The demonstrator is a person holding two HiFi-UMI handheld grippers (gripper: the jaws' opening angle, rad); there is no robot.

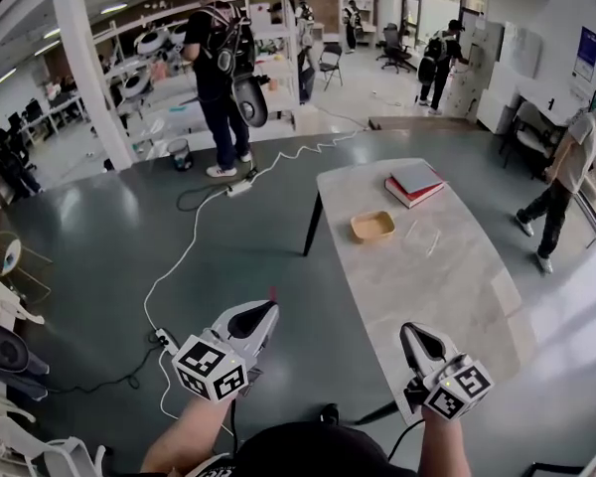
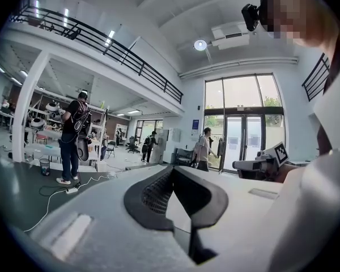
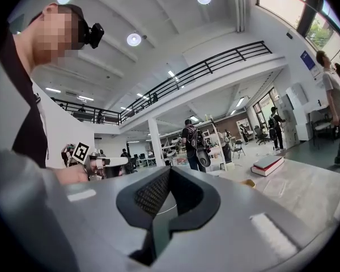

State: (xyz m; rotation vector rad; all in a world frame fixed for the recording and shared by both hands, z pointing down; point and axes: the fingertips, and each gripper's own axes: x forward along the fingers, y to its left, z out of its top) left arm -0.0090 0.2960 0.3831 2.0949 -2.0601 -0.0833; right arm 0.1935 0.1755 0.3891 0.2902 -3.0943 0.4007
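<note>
I hold both grippers low in the head view, and both are empty. The left gripper [image 1: 268, 313] hangs over the dark floor to the left of the table, jaws together and pointing up and forward. Over the near end of the pale marble table [image 1: 447, 286], the right gripper [image 1: 409, 332] is also shut on nothing. In the left gripper view the left gripper [image 2: 171, 171] faces the room, with the right gripper [image 2: 260, 163] off to its right. In the right gripper view the right gripper [image 3: 170, 173] points over the tabletop towards a red book [image 3: 270, 164].
On the table's far part lie a small wooden tray [image 1: 372, 227] and a stack of books [image 1: 414, 184]. A white cable [image 1: 194, 241] and a power strip [image 1: 241, 186] cross the floor. One person [image 1: 219, 68] stands by the shelves. Another [image 1: 566, 177] walks at the right.
</note>
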